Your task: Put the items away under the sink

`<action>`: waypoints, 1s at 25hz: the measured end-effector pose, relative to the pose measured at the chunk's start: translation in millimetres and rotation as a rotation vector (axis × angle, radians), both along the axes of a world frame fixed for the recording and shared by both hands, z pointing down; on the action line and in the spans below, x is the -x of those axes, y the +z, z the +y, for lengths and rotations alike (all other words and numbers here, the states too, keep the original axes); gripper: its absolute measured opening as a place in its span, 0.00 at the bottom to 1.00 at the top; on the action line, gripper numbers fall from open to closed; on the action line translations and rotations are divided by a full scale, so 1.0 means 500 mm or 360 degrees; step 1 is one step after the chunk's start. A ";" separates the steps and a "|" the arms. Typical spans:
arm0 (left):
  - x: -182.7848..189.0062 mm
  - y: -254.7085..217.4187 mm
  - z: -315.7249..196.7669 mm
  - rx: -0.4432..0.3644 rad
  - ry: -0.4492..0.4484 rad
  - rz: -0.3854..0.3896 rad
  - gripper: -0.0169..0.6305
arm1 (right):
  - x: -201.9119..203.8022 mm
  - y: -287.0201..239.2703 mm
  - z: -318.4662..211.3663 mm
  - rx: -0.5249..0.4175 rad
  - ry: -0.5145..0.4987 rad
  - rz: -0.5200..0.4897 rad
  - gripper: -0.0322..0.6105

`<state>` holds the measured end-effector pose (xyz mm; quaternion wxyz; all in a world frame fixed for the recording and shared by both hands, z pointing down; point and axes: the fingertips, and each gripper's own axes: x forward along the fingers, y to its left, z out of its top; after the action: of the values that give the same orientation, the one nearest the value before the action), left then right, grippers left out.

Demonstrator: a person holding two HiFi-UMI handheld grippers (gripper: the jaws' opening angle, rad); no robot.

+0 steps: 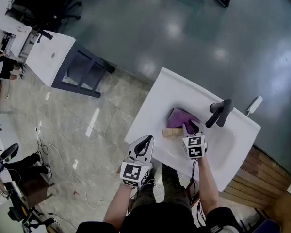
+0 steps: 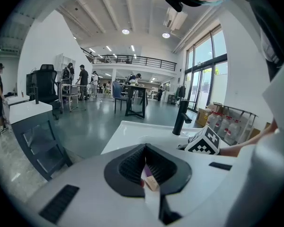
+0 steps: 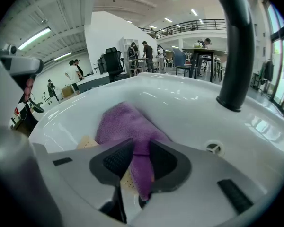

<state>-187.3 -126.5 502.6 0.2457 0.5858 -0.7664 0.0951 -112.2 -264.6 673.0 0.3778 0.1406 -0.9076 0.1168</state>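
A purple cloth (image 1: 180,118) lies crumpled in the white sink (image 1: 157,98), next to a tan sponge (image 1: 170,133). My right gripper (image 1: 188,129) reaches down into the basin. In the right gripper view a fold of the purple cloth (image 3: 125,124) runs up between the jaws, and my right gripper (image 3: 138,162) is shut on it. The sponge (image 3: 87,142) shows just left of the cloth. My left gripper (image 1: 144,142) hovers at the sink's front edge, apart from both items. In its own view the left gripper (image 2: 144,167) is shut with nothing clearly held.
A black faucet (image 1: 220,113) rises at the back of the basin, close above my right gripper, and the drain (image 3: 213,147) sits to the cloth's right. A white desk (image 1: 51,57) and cables on the floor stand to the left. People stand far off.
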 end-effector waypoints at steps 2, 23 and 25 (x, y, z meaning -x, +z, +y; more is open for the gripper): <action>-0.001 -0.002 0.004 0.0005 -0.0003 -0.0010 0.04 | 0.000 -0.005 0.000 -0.0001 -0.0001 0.0013 0.22; -0.022 -0.005 0.013 0.0007 -0.0022 -0.0020 0.04 | -0.006 0.000 -0.010 0.0011 0.0007 -0.0027 0.11; -0.026 -0.007 0.010 0.0008 -0.0022 -0.0021 0.04 | -0.008 0.000 -0.016 0.0022 0.0014 -0.0052 0.11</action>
<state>-174.3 -121.7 499.2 0.2426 0.5792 -0.7719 0.0992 -108.2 -272.5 672.8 0.3633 0.1400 -0.9123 0.1272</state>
